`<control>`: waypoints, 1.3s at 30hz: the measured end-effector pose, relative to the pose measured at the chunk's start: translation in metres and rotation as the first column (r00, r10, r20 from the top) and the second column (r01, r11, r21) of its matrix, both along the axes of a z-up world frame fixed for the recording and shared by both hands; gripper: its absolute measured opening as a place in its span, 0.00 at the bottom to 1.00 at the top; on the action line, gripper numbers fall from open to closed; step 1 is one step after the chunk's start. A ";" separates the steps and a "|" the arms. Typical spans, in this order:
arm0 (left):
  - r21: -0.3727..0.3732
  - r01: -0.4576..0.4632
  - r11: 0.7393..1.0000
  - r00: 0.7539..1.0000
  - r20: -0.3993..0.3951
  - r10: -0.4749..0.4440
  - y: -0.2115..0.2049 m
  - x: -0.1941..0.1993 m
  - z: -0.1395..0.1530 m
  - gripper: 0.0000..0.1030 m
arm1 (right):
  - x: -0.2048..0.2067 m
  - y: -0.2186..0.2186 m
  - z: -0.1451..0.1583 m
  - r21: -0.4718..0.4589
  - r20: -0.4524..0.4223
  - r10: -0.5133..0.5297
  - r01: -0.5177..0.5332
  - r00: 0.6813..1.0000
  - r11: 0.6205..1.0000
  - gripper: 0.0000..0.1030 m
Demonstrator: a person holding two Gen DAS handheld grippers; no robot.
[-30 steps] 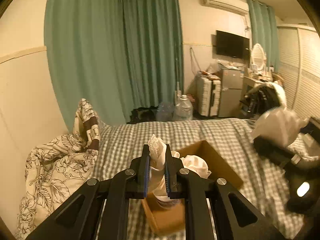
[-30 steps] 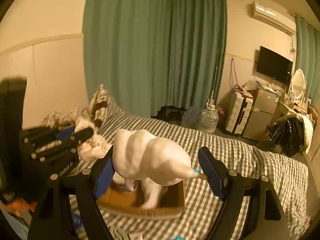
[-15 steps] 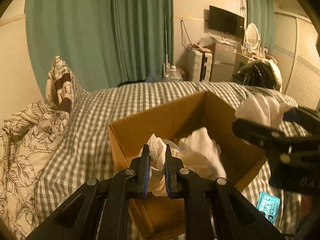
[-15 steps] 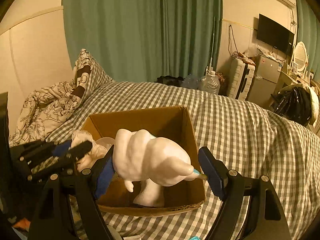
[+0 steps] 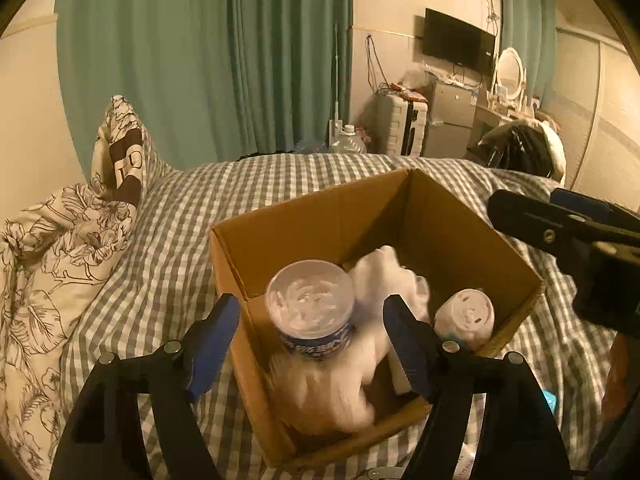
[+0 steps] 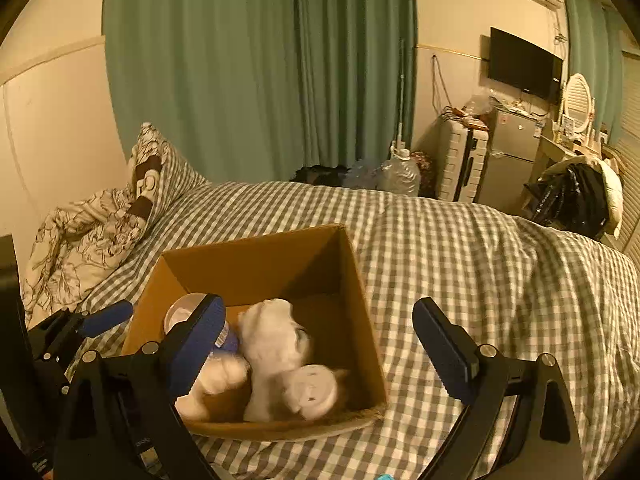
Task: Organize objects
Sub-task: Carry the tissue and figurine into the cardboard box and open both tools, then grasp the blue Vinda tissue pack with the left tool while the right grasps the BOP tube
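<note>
Both grippers had released since half a second earlier: left gripper [image 5: 310, 344] and right gripper [image 6: 316, 350] gaped empty over the cardboard box [image 6: 352, 280], white soft toy [image 6: 276, 344] inside.

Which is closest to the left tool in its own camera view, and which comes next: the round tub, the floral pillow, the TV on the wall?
From the left tool:
1. The round tub, right between its open fingers, inside the cardboard box.
2. The floral pillow, standing on the bed off to the left.
3. The TV, up on the far wall to the right.
</note>
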State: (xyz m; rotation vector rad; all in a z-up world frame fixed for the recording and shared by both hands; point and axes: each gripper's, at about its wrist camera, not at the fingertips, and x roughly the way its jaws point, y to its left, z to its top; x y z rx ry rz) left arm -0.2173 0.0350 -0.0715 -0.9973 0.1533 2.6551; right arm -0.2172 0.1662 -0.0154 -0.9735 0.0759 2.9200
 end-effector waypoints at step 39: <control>-0.084 -0.145 0.986 0.969 0.189 0.159 -0.085 0.105 -0.051 1.00 | 0.131 -0.006 -0.088 0.061 0.283 0.052 -0.072 0.958 0.996 0.91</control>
